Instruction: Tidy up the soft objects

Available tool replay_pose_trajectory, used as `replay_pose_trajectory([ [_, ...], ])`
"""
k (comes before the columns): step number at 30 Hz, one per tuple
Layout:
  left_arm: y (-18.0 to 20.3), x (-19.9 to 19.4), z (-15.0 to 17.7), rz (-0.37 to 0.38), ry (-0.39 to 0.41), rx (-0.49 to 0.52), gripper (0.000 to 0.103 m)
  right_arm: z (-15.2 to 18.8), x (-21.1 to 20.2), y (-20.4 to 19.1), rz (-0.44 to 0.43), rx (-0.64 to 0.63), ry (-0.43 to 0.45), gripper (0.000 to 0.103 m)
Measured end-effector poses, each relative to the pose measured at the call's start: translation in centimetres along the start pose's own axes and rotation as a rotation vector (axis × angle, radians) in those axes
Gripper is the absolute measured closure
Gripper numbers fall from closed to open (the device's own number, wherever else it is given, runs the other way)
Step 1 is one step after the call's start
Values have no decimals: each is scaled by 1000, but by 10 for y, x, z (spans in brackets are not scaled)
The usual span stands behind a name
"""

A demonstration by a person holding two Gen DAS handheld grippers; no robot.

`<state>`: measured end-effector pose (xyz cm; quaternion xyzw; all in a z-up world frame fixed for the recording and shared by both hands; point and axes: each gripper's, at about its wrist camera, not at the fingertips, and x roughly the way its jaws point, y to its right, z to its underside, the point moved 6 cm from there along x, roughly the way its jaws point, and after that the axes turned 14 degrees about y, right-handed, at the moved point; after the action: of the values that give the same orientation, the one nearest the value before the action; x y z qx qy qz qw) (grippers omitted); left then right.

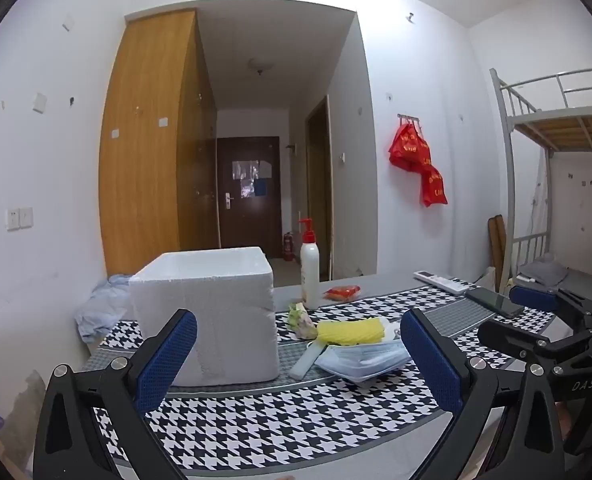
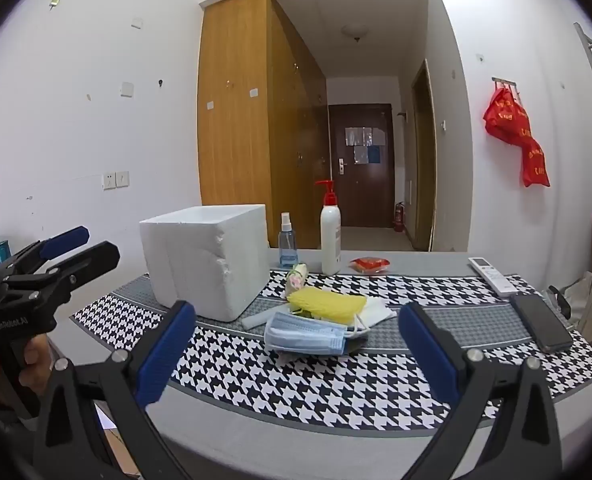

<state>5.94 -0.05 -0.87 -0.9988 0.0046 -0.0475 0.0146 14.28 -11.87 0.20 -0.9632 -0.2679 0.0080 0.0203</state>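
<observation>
Both the left gripper (image 1: 298, 354) and right gripper (image 2: 296, 348) hover with jaws spread and empty above the houndstooth tablecloth (image 2: 296, 384). Just beyond, blue face masks (image 2: 306, 336) and a yellow sponge (image 2: 328, 305) lie heaped, apparently unsorted, beside the foam box (image 2: 208, 256); sorting looks yet to start.

A foam box (image 2: 206, 258) stands left of stacked face masks (image 2: 308, 334); a pump bottle (image 2: 331, 236) stands behind.
</observation>
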Motion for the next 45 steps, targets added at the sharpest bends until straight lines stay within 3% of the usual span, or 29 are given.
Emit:
replay_pose_trajectory([
  [21,-4,6,10,0,-40,-31,1,-4,0,-2,0,1,12,0],
  [45,-3,5,6,-6,-26,-17,1,-3,0,-1,-2,6,5,0],
])
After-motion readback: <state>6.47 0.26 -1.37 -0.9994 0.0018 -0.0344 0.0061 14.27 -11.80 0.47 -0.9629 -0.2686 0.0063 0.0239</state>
